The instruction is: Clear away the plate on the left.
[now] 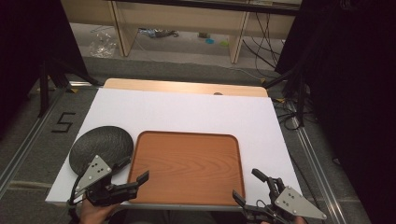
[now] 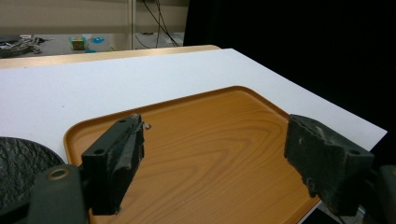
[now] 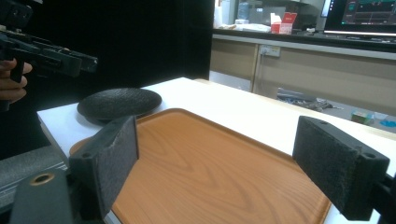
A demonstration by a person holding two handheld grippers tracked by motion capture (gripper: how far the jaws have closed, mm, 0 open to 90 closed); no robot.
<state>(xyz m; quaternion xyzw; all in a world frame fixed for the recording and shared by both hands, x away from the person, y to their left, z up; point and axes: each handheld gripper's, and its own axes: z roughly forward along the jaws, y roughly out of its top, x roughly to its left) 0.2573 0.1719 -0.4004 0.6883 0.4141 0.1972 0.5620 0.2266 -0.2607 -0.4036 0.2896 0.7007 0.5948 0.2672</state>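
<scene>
White tabletop (image 1: 187, 109): black plate (image 1: 100, 147) seemingly just beyond left hand-held gripper (image 1: 135, 171).

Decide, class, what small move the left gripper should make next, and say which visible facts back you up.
Probably swing the left gripper leftward toward the black plate. Its jaws stand open and hold nothing, hovering over the near left corner of the wooden tray, which lies bare. The plate sits on the white table just beside the tray's left edge, the nearest thing to grasp.
</scene>
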